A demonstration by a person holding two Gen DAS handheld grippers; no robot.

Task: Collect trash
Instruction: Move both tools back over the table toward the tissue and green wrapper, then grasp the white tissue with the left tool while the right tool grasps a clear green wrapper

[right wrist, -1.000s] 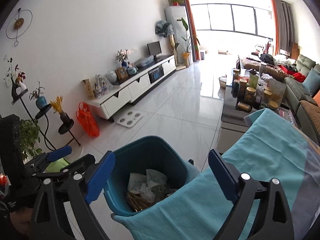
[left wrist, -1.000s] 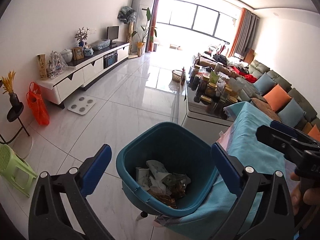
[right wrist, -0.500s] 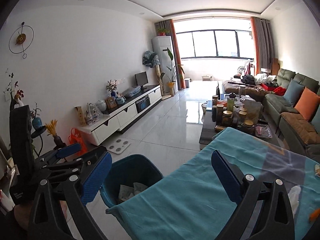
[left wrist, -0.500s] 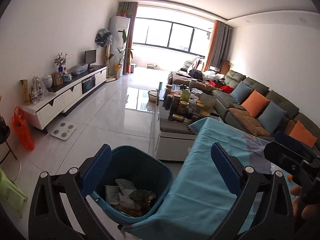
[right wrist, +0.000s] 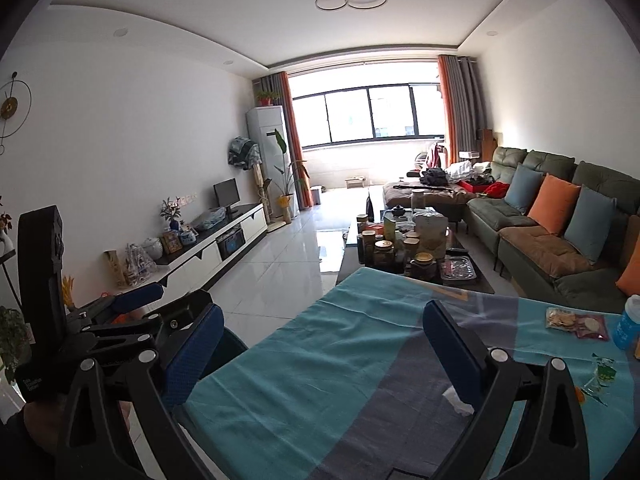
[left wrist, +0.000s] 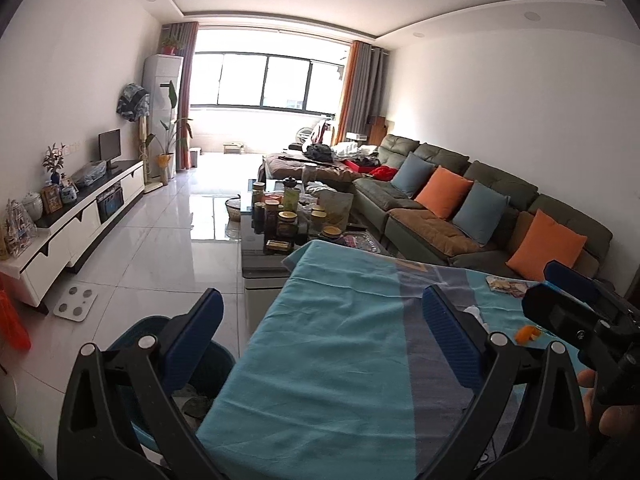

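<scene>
Right claw (right wrist: 320,344) spread wide above teal tablecloth (right wrist: 320,380), snack wrapper (right wrist: 576,323) far right

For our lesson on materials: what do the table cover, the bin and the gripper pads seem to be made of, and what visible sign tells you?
Table cover: looks like matte teal woven fabric, since it creases and drapes over the edge. Bin: probably smooth moulded plastic, with a thin, rounded teal rim. Pads of the right gripper: likely blue rubber or foam, faintly dotted in texture, though the exact material stays uncertain.
</scene>
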